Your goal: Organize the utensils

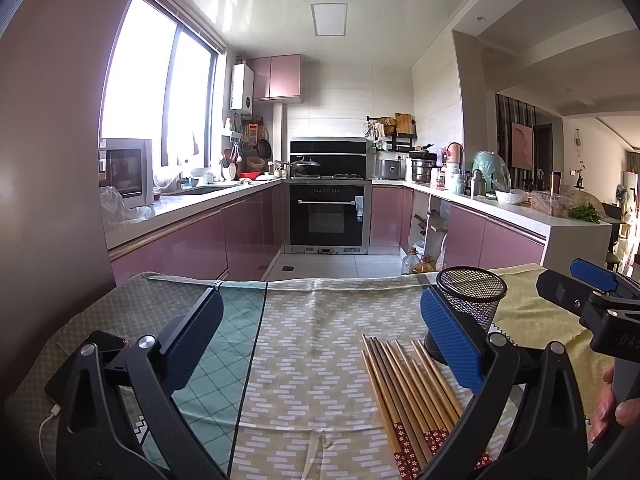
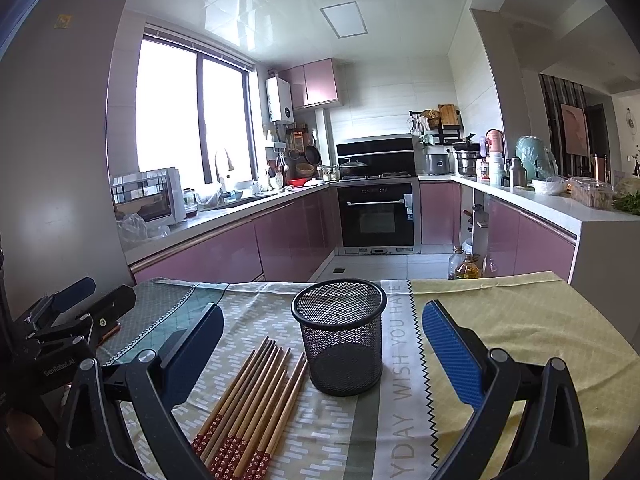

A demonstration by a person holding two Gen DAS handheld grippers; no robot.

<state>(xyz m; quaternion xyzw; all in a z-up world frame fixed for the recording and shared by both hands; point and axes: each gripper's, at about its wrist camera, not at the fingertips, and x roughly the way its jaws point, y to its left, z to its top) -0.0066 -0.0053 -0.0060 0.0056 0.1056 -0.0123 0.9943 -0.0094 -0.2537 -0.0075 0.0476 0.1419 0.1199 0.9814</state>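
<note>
Progress: not started, by my reading; nothing sorted yet.
Mesh holder: upright on the desk, looks empty.
Chopsticks: loose bundle flat on the cloth, just left of the holder.
Left claw: spread wide, empty.
Right claw: spread wide, empty.
Left to do: all chopsticks into the holder.

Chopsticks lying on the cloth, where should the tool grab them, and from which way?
Best guess: pinch the chopsticks across their plain wooden middle, coming down from above. They lie flat, side by side on the tablecloth, so only the top is free. Their red patterned ends point toward the cameras. The right tool is open; the mesh cup stands upright just right of them.
</note>
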